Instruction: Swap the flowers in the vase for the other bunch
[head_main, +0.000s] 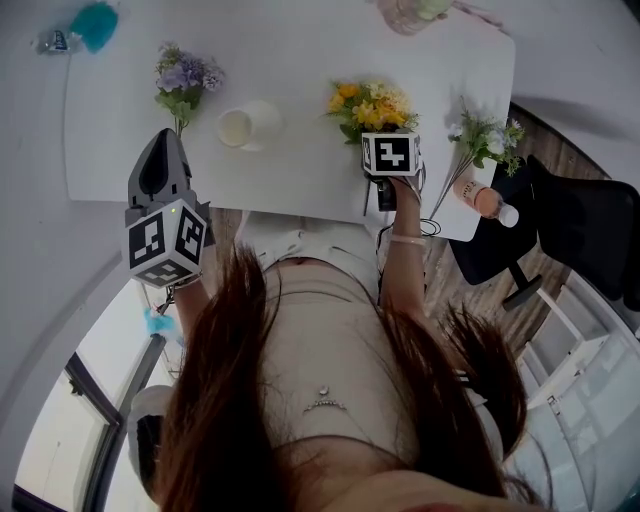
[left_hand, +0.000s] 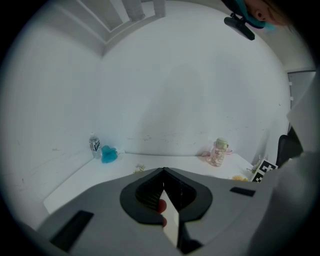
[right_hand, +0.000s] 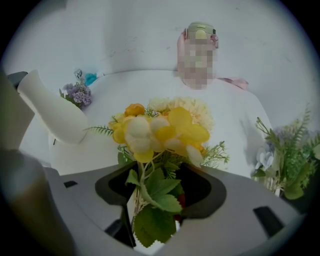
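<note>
Yellow flower bunch (head_main: 370, 108) sits near the front edge of the bench (head_main: 300, 50), its stems between the spread jaws of the right gripper (right_hand: 154, 190), no pinch. Left gripper (left_hand: 163, 172) is pressed together and empty over the near-left edge. White vase (head_main: 248, 126) lies on its side mid-bench, with the purple bunch (head_main: 183, 78) further back on the left.

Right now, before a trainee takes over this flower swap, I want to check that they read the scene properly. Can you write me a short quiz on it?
1. True or false: the white vase has flowers in it.
2. What colour are the blooms of the bunch whose stems stand between the jaws of the right gripper? A purple, B yellow, C red.
3. Fill in: the jaws of the left gripper are ___.
Key: 1 false, the white vase is empty; 2 B; 3 shut, with nothing held.
</note>
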